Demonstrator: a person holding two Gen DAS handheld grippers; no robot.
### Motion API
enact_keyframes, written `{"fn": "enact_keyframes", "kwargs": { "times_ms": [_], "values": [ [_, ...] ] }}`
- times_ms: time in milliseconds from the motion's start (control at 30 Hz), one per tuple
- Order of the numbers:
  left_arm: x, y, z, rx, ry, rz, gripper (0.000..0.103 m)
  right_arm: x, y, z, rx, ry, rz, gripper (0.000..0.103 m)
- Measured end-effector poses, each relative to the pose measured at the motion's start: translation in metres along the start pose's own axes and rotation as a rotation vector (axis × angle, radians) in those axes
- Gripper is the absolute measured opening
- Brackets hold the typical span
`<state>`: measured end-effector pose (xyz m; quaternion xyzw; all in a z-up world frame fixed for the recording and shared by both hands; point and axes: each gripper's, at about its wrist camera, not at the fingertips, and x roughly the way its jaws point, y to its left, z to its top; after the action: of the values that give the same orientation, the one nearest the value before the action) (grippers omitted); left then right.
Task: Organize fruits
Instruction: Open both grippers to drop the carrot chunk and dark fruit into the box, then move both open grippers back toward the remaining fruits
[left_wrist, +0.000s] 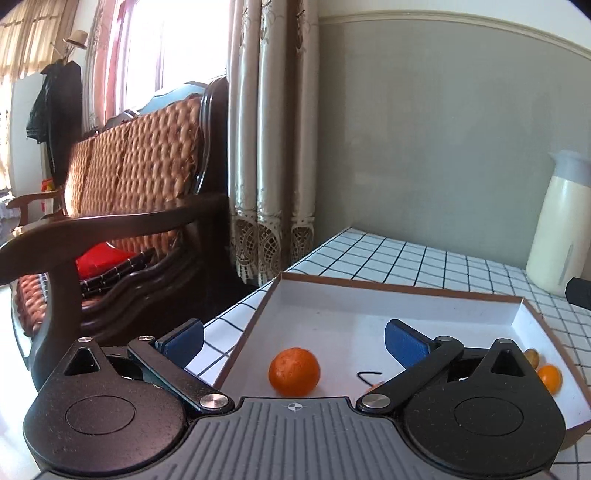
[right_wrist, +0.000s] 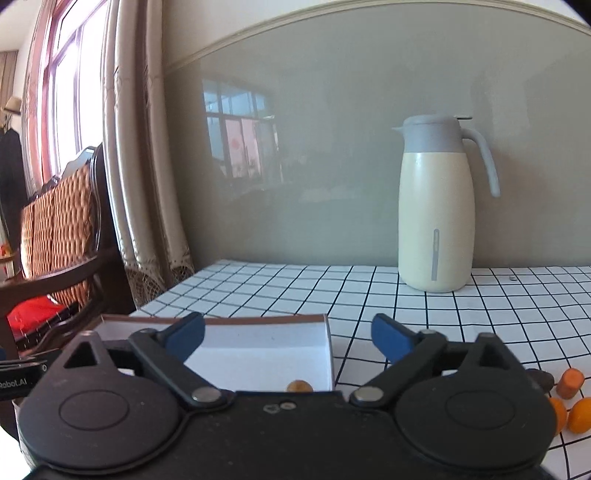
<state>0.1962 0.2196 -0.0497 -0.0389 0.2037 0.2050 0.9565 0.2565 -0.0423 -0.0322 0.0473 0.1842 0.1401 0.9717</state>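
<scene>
Fruits at the box's (left_wrist: 406, 291) right corner are hiding behind the left hand-held gripper (left_wrist: 295, 341), spread wide over an orange (left_wrist: 294, 372) lying inside; the right hand-held gripper (right_wrist: 288, 338) is gaping too, gripping nothing.

Orange (left_wrist: 294, 372) in box (left_wrist: 388, 295) on table (left_wrist: 406, 258), jug (right_wrist: 436, 210) behind, right.

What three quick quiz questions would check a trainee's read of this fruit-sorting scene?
1. True or false: the left hand-held gripper is clamped on the orange.
2. Where does the orange lie? A) on the checked tablecloth B) inside the shallow box C) beside the jug
3. What tall thing stands at the back of the table in the right wrist view?

Key:
1. False; the jaws stand open and the orange lies free.
2. B
3. A cream jug with a grey lid.
</scene>
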Motion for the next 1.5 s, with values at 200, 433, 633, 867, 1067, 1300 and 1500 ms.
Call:
{"fn": "enact_keyframes", "kwargs": {
  "times_ms": [200,433,633,867,1067,1300,1500],
  "values": [
    [-0.005,-0.001,0.005,0.001,-0.004,0.008,0.103,-0.005,0.002,0.005,0.008,0.002,0.015,0.097],
    [-0.018,0.001,0.009,0.001,-0.016,0.009,0.103,-0.019,0.005,0.01,-0.006,0.002,0.027,0.097],
    [-0.033,-0.002,0.013,0.016,-0.034,0.007,0.103,-0.035,0.003,0.013,-0.012,0.004,0.034,0.097],
    [-0.051,-0.003,0.014,0.028,-0.053,0.004,0.103,-0.058,-0.001,0.015,-0.015,-0.005,0.033,0.097],
    [-0.067,-0.012,0.014,0.049,-0.075,-0.023,0.103,-0.077,-0.012,0.011,-0.008,-0.006,0.017,0.097],
    [-0.085,-0.037,0.013,0.075,-0.083,-0.075,0.103,-0.1,-0.034,0.006,0.005,-0.009,-0.029,0.097],
    [-0.1,-0.063,0.01,0.103,-0.08,-0.133,0.103,-0.117,-0.059,0.002,0.035,-0.007,-0.078,0.097]
  ]
}}
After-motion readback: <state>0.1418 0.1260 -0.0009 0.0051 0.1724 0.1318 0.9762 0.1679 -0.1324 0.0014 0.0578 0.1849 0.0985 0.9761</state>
